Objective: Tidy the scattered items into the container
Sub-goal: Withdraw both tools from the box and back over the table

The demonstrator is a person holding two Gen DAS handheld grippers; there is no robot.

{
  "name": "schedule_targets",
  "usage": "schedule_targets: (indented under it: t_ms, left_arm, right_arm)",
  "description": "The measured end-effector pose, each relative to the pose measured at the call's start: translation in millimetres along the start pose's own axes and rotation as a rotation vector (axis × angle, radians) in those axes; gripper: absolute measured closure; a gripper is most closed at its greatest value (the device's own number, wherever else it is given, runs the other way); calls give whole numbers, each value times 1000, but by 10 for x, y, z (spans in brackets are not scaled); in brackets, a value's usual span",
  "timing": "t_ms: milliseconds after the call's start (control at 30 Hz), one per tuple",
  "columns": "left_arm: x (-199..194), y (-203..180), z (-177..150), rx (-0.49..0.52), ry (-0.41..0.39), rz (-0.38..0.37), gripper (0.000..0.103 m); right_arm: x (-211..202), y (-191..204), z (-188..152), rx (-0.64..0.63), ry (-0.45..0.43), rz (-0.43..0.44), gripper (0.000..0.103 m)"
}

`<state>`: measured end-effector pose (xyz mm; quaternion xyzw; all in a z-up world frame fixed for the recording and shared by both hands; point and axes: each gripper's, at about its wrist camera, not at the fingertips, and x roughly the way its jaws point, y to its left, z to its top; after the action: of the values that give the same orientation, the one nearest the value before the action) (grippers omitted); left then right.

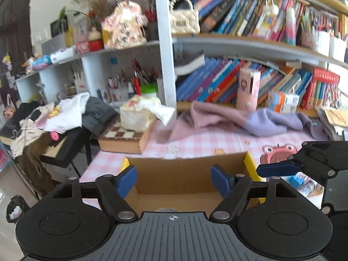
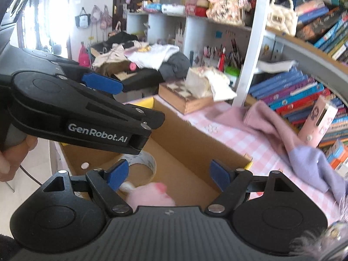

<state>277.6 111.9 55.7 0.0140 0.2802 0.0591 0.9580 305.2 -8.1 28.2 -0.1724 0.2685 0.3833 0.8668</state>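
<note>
Pink-checked tablecloth (image 2: 235, 134) under brown cardboard box (image 2: 195, 134) holding seemingly tape roll (image 2: 150, 165); both hand-held grippers gape.

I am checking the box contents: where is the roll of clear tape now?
In the right wrist view the roll of clear tape lies inside the cardboard box, left side, beside the pink plush toy.

Matt corrugated cardboard box (image 2: 195, 143)
</note>
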Motion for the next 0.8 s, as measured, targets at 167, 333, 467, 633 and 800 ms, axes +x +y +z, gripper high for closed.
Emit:
schedule_targets:
  t_ms: [167,333,467,633,800]
  left_arm:
    - [-200,56,-17,-25,-28,7,23]
    - [-367,56,-81,-32,-31,-9,23]
    - [-524,13,-157,-8,-40,-37,22]
    - [-685,-2,-259,0,-49,-77,18]
    - [-874,-8,-403,27,-48,-107,18]
  right_arm:
    - [-218,61,5,-7,-45,-37,21]
    - [-482,81,-30,39,-85,-96,21]
    - [-715,101,-116,107,-120,-162,21]
    - [-951,165,-256,189,-133,-241,20]
    - [-1181,349,-441,250,-128,-306,20]
